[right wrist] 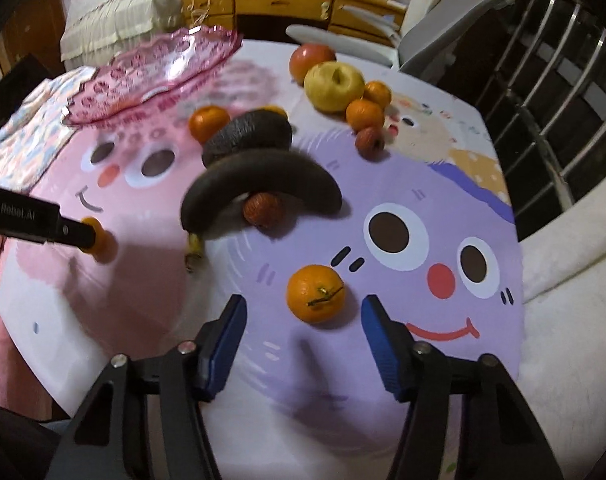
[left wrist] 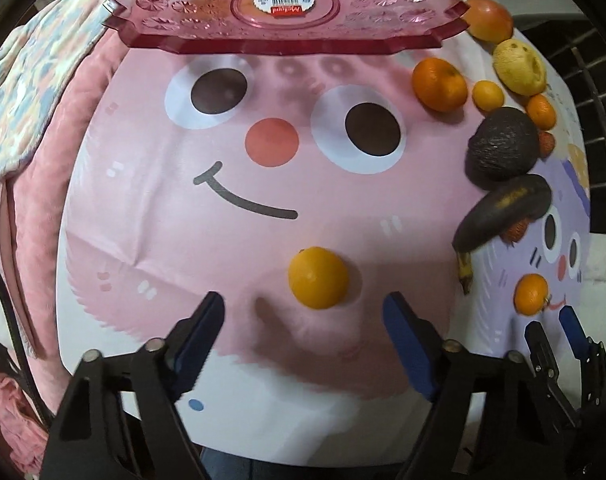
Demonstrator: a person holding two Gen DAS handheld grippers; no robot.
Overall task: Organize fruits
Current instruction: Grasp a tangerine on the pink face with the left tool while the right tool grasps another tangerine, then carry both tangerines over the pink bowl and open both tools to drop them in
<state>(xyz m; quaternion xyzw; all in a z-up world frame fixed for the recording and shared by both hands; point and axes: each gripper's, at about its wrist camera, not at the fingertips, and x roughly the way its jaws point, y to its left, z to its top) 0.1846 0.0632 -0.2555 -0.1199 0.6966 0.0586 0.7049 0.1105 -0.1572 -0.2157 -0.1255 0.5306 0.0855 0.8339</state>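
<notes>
Left gripper (left wrist: 303, 316): jaws spread wide, gripping nothing, low over the pink cartoon face on the tablecloth (left wrist: 151, 216).
Yellow-orange citrus (left wrist: 318, 278): on the cloth just ahead of the left fingertips, slightly right of centre, untouched.
Right gripper (right wrist: 303, 320): jaws parted, empty, above the purple cartoon face.
Mandarin with stem (right wrist: 315, 293): on the purple face, just ahead of the right jaws, touching neither finger.
Pink plastic fruit plate (left wrist: 287, 8): at the far edge of the cloth, holding no fruit.
Blackened banana (right wrist: 263, 184): mid-table, curved over a small reddish fruit (right wrist: 263, 210).
Avocado (right wrist: 249, 136): just behind the banana.
Far cluster: yellow apple (right wrist: 334, 86), reddish round fruit (right wrist: 311, 60) behind it, small mandarins (right wrist: 365, 115) beside it.
</notes>
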